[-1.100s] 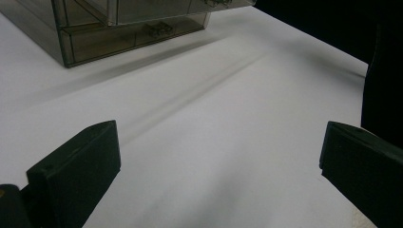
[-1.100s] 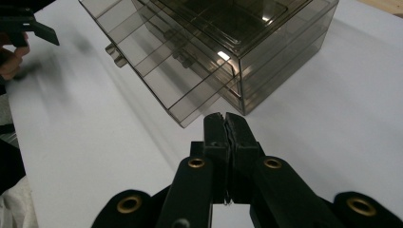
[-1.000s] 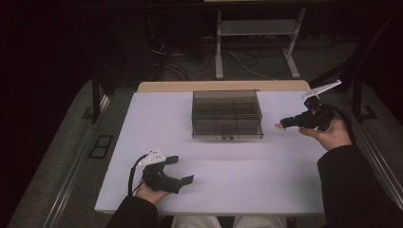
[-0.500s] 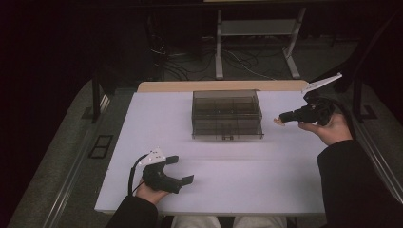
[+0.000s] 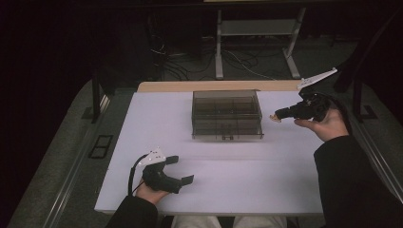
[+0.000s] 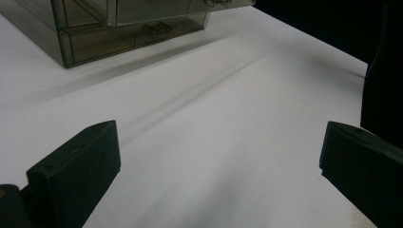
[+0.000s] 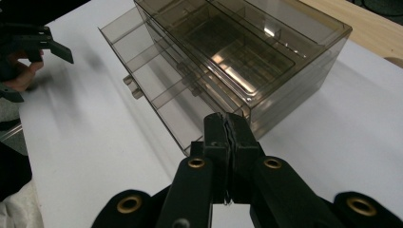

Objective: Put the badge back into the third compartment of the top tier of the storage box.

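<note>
A smoky see-through drawer box [image 5: 227, 114] stands in the middle of the white table [image 5: 142, 123]. In the right gripper view the box [image 7: 247, 57] is seen from its side, and its lowest drawer [image 7: 142, 80] sticks out a little at the front. My right gripper [image 5: 275, 117] hangs above the table just right of the box, pointing at it, its jaws shut tight against each other [image 7: 228, 124]. A small pale spot shows at its tip in the high view; I cannot tell what it is. My left gripper [image 5: 182, 169] rests at the front left, jaws wide open [image 6: 218, 166] over bare table.
A strip of wooden tabletop [image 5: 214, 86] runs behind the white sheet. Beyond it the dark floor holds cables and a metal stand [image 5: 256, 28]. The person's right sleeve [image 5: 351, 185] covers the table's front right corner.
The right hand has lifted its gripper slightly, keeping it shut and aimed at the box. The left hand and the box have stayed put.
</note>
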Available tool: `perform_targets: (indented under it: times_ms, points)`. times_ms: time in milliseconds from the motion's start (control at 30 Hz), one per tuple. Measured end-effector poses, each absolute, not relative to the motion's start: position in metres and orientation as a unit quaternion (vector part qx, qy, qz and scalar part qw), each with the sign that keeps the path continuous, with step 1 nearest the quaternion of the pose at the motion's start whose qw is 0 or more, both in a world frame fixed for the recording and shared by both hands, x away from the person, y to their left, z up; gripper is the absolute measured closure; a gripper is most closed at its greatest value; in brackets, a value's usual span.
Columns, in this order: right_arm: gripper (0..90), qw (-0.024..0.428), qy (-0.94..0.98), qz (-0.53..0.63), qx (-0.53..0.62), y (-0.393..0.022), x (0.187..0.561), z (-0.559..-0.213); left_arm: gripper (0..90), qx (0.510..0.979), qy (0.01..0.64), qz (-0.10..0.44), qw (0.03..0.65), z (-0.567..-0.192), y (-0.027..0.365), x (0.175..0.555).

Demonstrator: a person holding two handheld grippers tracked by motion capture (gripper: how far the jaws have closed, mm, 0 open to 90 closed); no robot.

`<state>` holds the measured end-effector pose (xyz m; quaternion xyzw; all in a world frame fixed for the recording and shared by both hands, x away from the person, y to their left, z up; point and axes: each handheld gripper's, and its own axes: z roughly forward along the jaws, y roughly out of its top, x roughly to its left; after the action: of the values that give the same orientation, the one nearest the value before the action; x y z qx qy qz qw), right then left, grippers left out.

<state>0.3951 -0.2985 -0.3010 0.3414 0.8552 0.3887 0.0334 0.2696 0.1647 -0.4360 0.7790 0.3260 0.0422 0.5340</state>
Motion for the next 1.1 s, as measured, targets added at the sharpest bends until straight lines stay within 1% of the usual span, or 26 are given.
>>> perform_targets:
  times_ms: [500, 1100]
  points:
    - [87.5, 0.035, 0.861, 0.387, 0.329, -0.282, 0.401, -0.293, 0.0, 0.779, 0.324, 0.043, 0.535, -0.436, 0.165, 0.27]
    - [87.5, 0.02, 0.868, 0.38, 0.319, -0.261, 0.415, -0.304, 0.0, 0.778, 0.325, 0.043, 0.536, -0.436, 0.165, 0.269]
